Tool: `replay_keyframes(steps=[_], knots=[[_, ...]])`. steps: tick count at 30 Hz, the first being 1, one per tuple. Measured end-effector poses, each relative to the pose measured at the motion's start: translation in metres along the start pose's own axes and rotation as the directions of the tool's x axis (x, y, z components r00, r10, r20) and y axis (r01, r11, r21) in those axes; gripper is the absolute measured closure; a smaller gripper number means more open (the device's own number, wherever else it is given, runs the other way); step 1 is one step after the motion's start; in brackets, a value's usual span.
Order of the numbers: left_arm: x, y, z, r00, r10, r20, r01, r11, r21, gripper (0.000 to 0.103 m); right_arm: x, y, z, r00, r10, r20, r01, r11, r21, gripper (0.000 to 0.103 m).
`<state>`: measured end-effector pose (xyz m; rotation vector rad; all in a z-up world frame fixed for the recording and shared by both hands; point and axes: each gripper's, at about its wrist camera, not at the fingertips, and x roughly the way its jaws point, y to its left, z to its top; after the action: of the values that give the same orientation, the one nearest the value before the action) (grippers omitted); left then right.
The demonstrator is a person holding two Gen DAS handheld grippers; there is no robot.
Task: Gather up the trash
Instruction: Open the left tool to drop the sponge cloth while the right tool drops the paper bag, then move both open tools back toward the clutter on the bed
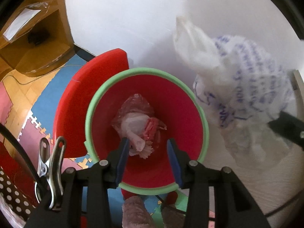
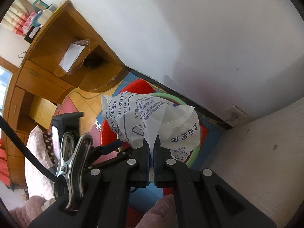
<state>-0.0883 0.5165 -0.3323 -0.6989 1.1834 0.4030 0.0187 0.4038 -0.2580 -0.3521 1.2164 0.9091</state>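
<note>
Printed white bag (image 1: 237, 87) motion-blurred (lettering unreadable), hiding much of green-rimmed bin (image 2: 191, 155)

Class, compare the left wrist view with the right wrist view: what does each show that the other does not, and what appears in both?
Only the left wrist view looks into the red bin, where crumpled trash lies on the bottom below the open left gripper.

Only the right wrist view shows the right gripper shut on the bag, and the boxes on top of the desk.

Both show the printed white plastic bag, the bin's green rim, the wooden desk and the white wall.
</note>
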Motion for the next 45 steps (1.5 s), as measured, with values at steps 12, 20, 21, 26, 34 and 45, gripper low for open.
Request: replay_keyframes(steps=[12,20,21,26,34,45], knots=[[-0.016,0.021,-0.006,1.0,0.025,0.0,-0.025,0.999,-0.04,0.06,0.043,0.002,0.003,0.998,-0.022,-0.062,0.022,1.0,0.008,0.099],[-0.021,0.02,-0.007,0.999,0.037,0.005,-0.036,0.999,-0.033,0.06,0.056,0.002,0.001,0.997,-0.017,-0.079,0.018,1.0,0.012,0.091],[-0.021,0.02,-0.007,0.999,0.036,0.006,-0.035,0.999,-0.034,0.06,0.056,0.002,0.0,0.997,-0.015,-0.078,0.016,1.0,0.015,0.09],[-0.024,0.018,-0.008,0.999,0.035,0.013,-0.035,0.999,-0.025,0.06,0.056,0.004,-0.002,0.997,-0.013,-0.078,0.014,1.0,0.023,0.084],[-0.037,0.015,-0.01,0.999,0.028,0.026,-0.027,0.999,-0.017,0.06,0.044,0.011,-0.007,0.998,-0.016,-0.056,0.017,1.0,0.019,0.081],[-0.067,0.005,-0.015,0.998,0.03,0.055,-0.031,0.999,0.017,0.06,0.006,0.019,-0.032,1.0,-0.03,0.009,0.03,0.999,0.014,0.08]])
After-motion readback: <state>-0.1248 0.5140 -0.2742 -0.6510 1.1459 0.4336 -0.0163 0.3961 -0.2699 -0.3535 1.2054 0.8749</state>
